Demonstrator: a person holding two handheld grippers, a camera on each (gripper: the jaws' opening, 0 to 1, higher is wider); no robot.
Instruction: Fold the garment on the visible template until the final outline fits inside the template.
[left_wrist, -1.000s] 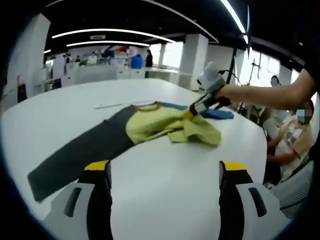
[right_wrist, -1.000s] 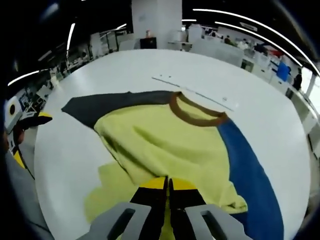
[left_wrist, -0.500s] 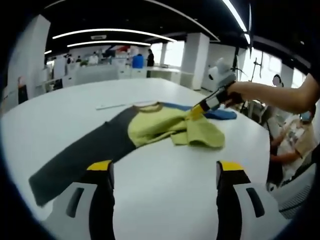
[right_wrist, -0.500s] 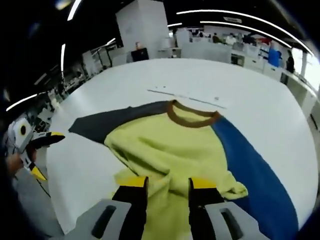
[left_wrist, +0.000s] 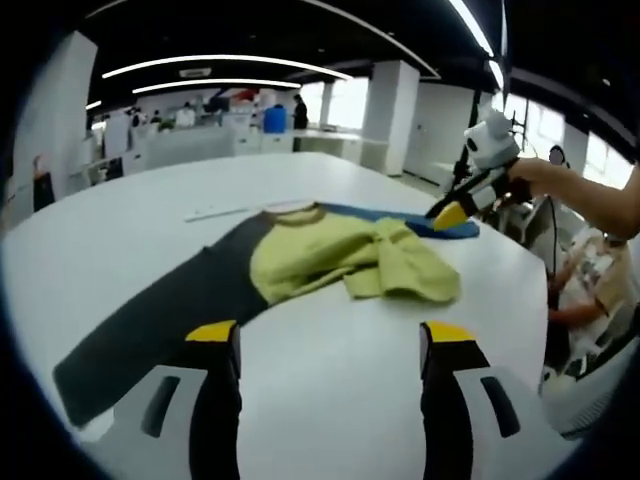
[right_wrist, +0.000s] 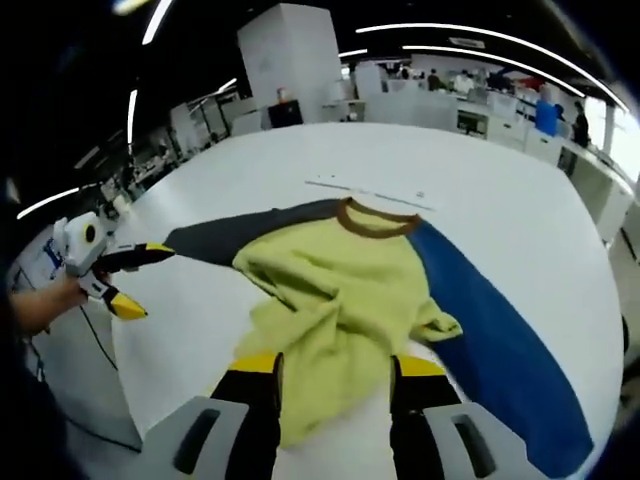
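Mid-fold, the yellow long-sleeved shirt with one grey and one blue sleeve (right_wrist: 345, 290) lay bunched on the white tabletop (left_wrist: 330, 370), both grippers (left_wrist: 325, 345) (right_wrist: 330, 375) wide and empty; next likely the sleeves.

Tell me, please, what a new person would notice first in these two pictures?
First the garment: its yellow body lies bunched in the middle of the white table, with a dark grey sleeve stretched to one side and a blue sleeve to the other. Both claws are open and off the cloth, the left claw low over bare table.
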